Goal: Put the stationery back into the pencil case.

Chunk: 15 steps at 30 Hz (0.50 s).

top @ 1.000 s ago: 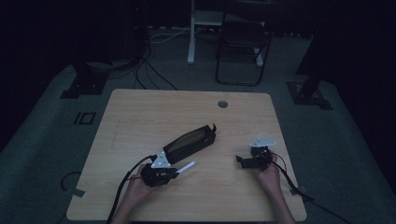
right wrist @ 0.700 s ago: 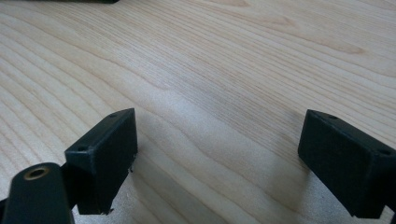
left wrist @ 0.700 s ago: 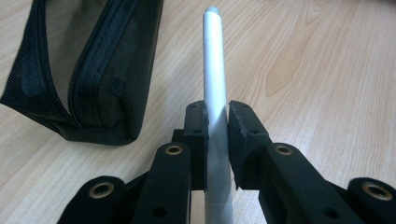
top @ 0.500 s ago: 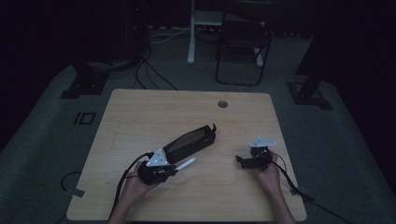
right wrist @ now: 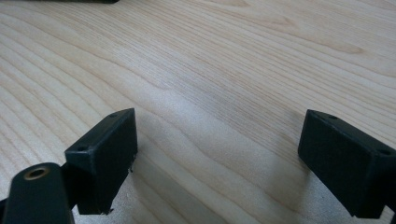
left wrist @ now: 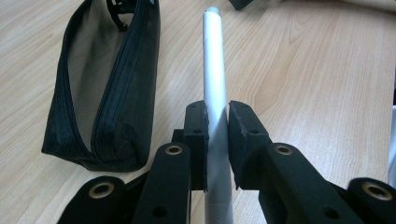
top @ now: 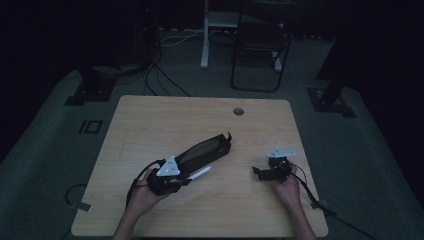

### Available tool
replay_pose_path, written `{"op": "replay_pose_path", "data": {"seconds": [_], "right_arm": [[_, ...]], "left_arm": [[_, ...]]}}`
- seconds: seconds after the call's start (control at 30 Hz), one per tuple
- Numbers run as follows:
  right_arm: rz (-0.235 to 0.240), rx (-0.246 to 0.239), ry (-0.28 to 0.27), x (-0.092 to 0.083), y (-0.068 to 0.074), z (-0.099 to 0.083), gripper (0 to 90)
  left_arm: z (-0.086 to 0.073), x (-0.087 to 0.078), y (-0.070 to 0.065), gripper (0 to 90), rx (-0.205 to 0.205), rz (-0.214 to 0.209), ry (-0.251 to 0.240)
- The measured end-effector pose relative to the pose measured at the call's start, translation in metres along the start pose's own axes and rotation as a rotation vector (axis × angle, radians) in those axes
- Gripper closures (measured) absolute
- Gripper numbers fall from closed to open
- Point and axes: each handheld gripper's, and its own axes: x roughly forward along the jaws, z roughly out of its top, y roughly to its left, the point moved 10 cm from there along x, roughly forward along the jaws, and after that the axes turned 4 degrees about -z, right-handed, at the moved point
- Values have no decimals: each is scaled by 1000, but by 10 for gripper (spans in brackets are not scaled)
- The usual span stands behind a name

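Now lifted slightly, left gripper (left wrist: 217, 135) jaws clamping silver pen (left wrist: 215, 70), right gripper (right wrist: 219, 163) jaws apart.

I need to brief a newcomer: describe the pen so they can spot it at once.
On the wooden table, find the open black pouch near the middle. Right beside it, the left tool clamps the pen: a slim, pale grey stick, the one light thing among black ones.

The table (top: 150, 120) is viewed from high above, facing forward and down. It is seen close-up along each gripper's jaws. The wooden tabletop is shared by all views.
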Motion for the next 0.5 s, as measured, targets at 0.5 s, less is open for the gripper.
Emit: {"op": "replay_pose_path", "data": {"seconds": [0.5], "right_arm": [[0, 0, 0, 0, 0, 0, 119]], "left_arm": [[14, -10, -3, 787, 39, -9, -7]]}}
